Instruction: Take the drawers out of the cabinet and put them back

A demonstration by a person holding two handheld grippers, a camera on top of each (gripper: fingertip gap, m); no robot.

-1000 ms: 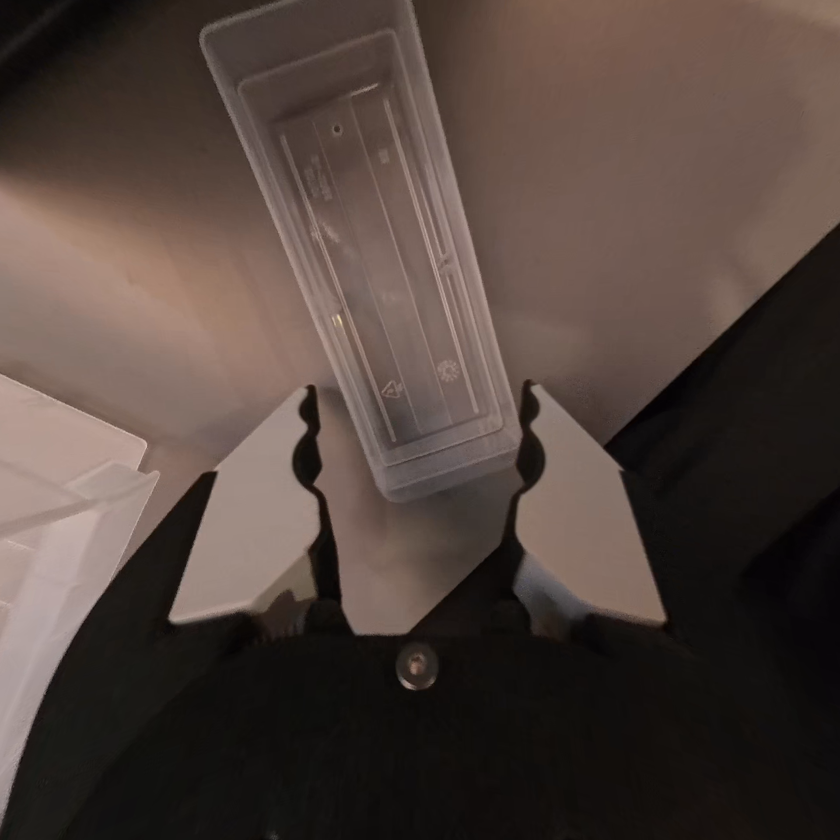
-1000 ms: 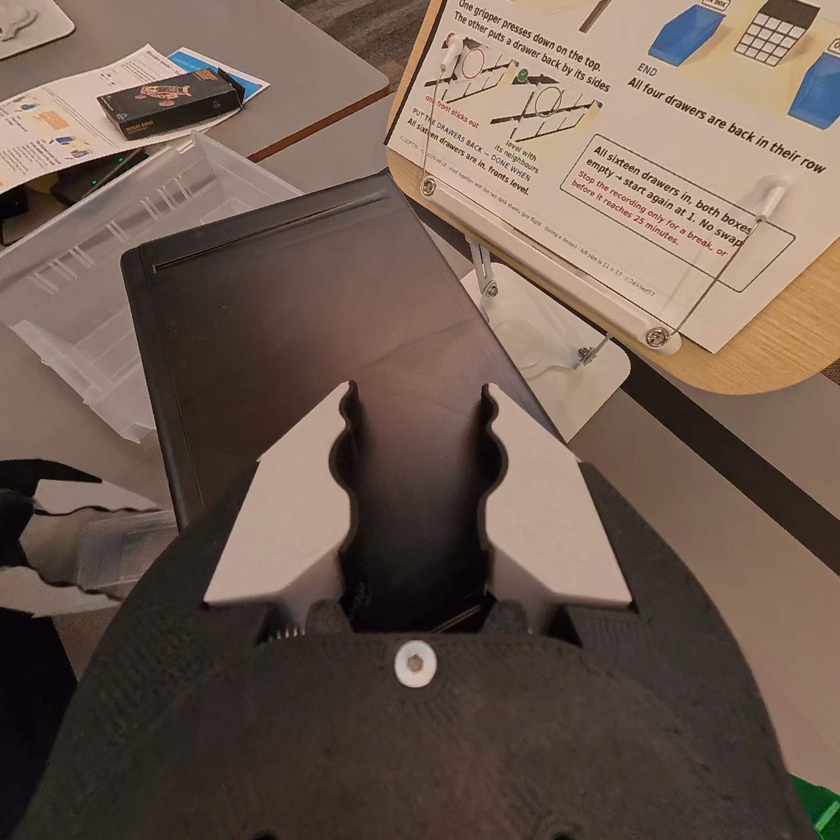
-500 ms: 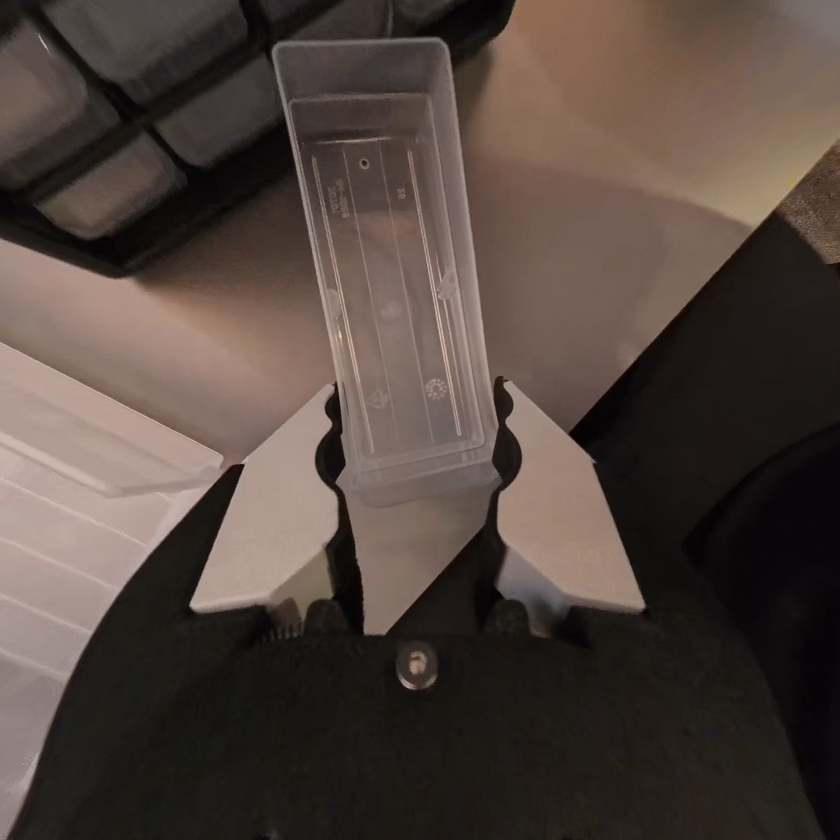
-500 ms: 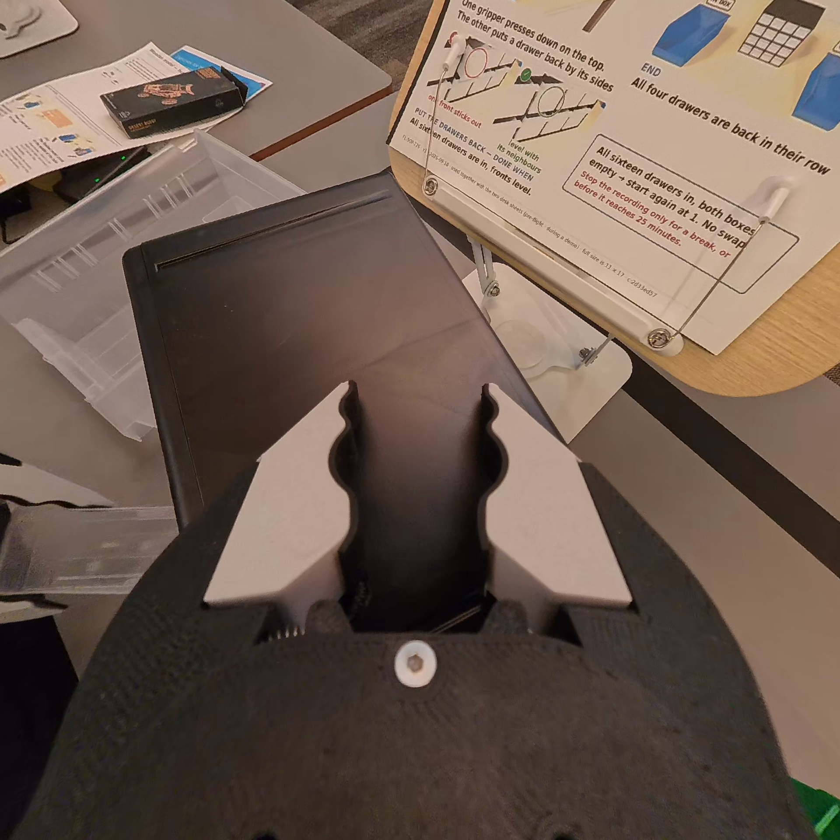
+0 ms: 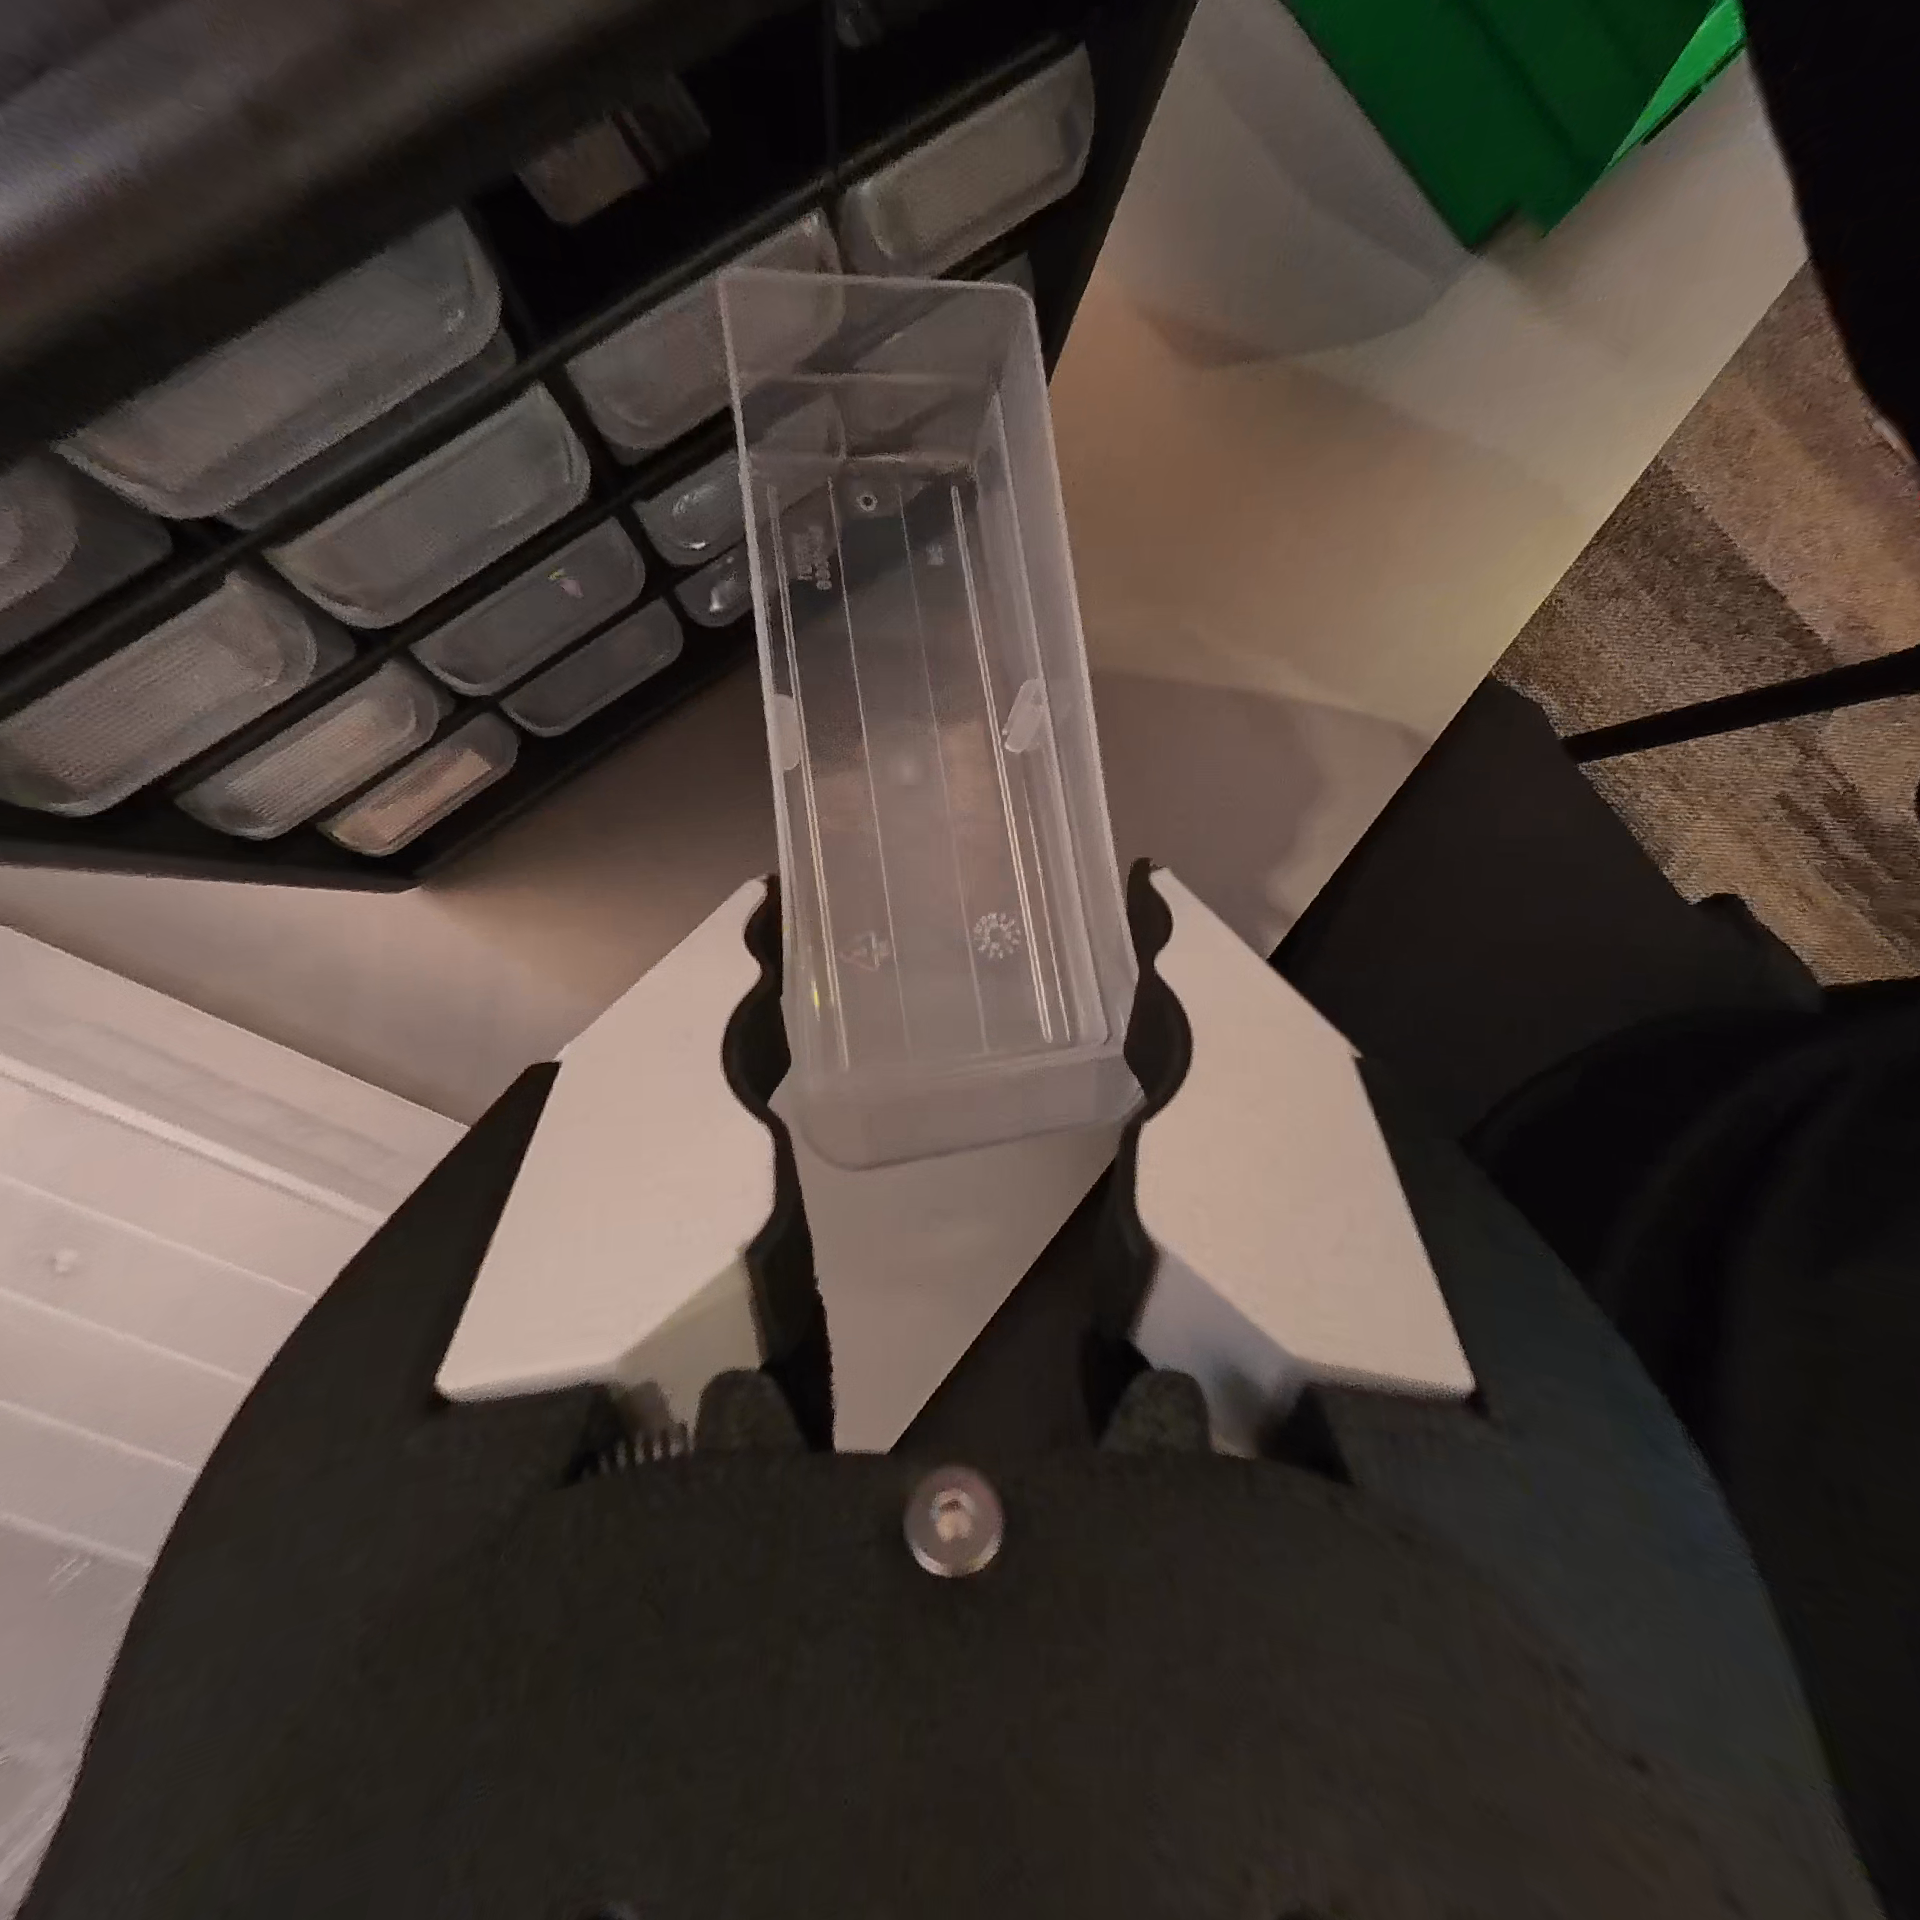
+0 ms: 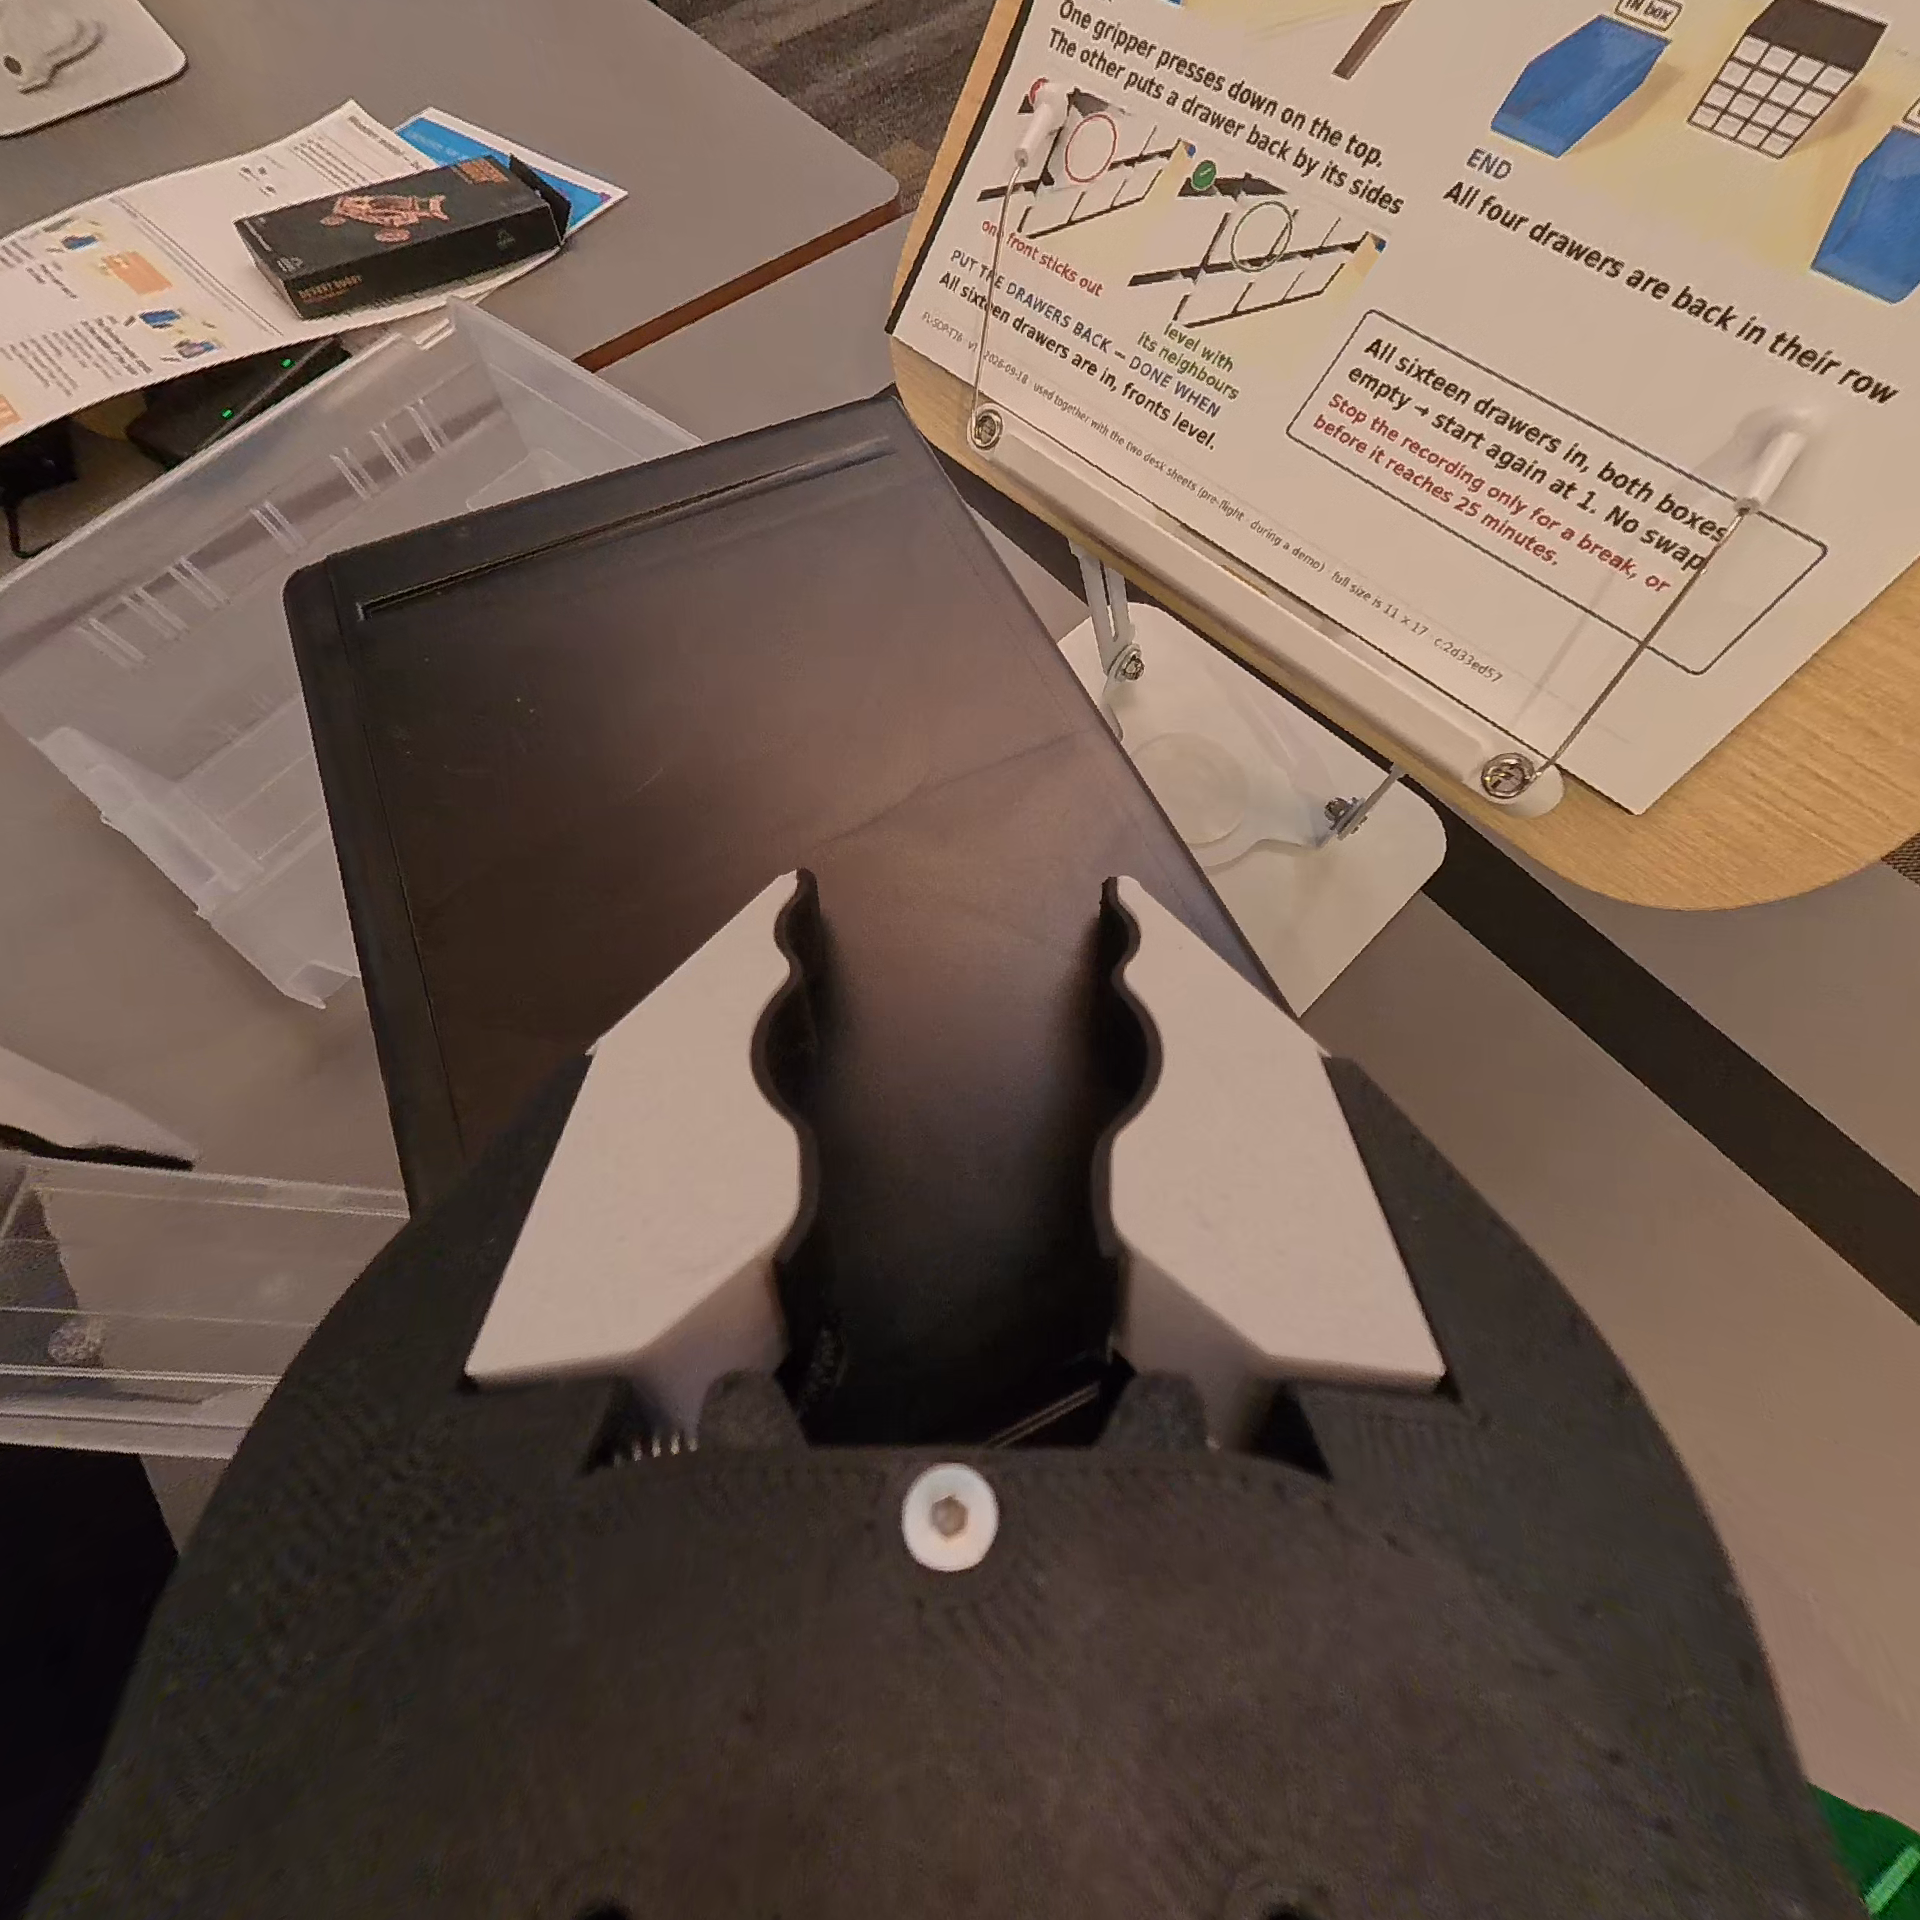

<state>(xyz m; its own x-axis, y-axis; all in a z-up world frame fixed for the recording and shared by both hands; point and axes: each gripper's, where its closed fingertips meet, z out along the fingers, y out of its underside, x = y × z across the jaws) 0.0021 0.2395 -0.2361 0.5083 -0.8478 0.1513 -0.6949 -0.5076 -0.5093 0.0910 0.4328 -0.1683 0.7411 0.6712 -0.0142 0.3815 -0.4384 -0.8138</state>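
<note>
The left claw (image 5: pixel 951 997) is clamped on the near end of a clear drawer (image 5: pixel 914 727), one finger on each long side. The drawer is empty and points away from the claw, up toward the front of the black cabinet (image 5: pixel 436 582). Its far end overlaps the cabinet's lower right drawer fronts in this view (whether it touches them I cannot tell). The cabinet's grid of frosted drawer fronts shows only here, most slots filled; the slot just behind the held drawer's far end cannot be made out. Below the cabinet lies the pale counter (image 5: pixel 582 935), and a clear bin (image 5: pixel 156 1247) sits at the left edge. A green box (image 5: pixel 1558 114) stands beyond the cabinet's right side.

The right wrist view shows what the left one cannot: the cabinet's flat black top (image 6: pixel 675 779), seen from above. The right claw (image 6: pixel 956 935) sits over it, its fingers parted by a moderate gap with nothing between them; only the dark top shows in the gap. Whether the claw presses on the top cannot be seen. At the lower left edge the drawer's side appears again (image 6: pixel 208 1278). Behind the cabinet are the clear bin (image 6: pixel 208 623), a small black box (image 6: pixel 400 234) on printed sheets (image 6: pixel 114 301), and a printed card on a wooden stand (image 6: pixel 1766 810) to the right.
</note>
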